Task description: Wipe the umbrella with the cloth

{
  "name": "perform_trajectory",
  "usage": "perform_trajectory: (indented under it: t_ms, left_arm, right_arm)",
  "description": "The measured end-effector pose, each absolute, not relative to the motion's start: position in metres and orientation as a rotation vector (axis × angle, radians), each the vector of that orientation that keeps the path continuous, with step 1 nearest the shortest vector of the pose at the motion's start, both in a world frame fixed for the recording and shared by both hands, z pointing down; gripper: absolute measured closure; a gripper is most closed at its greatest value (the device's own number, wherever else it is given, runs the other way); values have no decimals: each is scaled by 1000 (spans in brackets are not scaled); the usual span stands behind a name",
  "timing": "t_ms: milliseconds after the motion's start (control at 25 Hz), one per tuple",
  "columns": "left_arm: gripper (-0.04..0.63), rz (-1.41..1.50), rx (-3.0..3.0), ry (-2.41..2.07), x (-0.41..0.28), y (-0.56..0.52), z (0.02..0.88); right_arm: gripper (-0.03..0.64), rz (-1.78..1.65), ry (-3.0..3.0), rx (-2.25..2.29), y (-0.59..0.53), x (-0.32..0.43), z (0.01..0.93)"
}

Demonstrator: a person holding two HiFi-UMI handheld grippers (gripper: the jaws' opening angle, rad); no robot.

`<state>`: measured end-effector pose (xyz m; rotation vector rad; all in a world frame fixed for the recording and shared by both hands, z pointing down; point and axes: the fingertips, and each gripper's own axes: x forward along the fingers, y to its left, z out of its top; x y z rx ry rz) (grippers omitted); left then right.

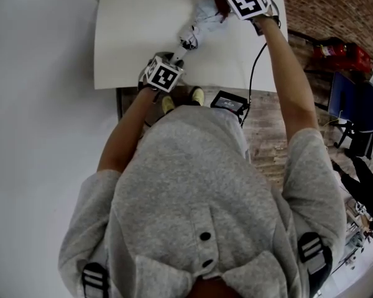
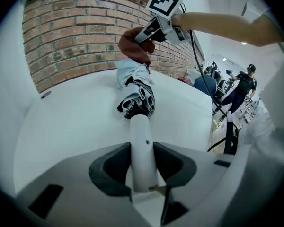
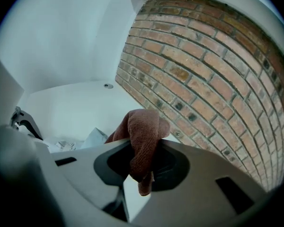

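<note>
A folded pale blue-grey umbrella [image 1: 202, 17] lies on the white table [image 1: 130, 42], and its canopy [image 2: 132, 82] shows in the left gripper view. My left gripper [image 2: 143, 162] is shut on the umbrella's white handle [image 2: 143, 145], near the table's front edge [image 1: 165, 73]. A reddish-brown cloth [image 3: 144, 138] is bunched between the jaws of my right gripper [image 3: 142, 162], which is shut on it. That gripper [image 2: 146, 34] hangs just above the umbrella's far end with the cloth [image 2: 132, 44] hanging from it onto the fabric. In the head view the right gripper [image 1: 236, 8] is at the table's far right.
A red brick wall [image 2: 80, 27] runs behind the table. Right of the table are a black cable [image 1: 255, 61], a red object [image 1: 345, 54] and a blue chair [image 1: 354, 107]. A black device [image 1: 229, 102] lies on the floor by my feet. A person [image 2: 241, 86] stands far off.
</note>
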<state>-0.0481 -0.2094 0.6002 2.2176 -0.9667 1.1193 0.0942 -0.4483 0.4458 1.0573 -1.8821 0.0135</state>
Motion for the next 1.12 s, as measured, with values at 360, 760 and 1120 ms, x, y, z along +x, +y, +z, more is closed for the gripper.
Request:
perform_trajectory:
  t_ms: [360,760,1120]
  left_arm:
    - [437,1116,2213,-965,-47,-206,598]
    - [437,1105,2217,-950,-43,-208,596]
    - [437,1111,2216,-958,-43,-211,599]
  right_arm:
    - [537,-67,-1897,1120,-461,83,418]
    - [537,-26,-1926,965,-418,38,468]
    - [537,23,-1938,871,-392,16,502]
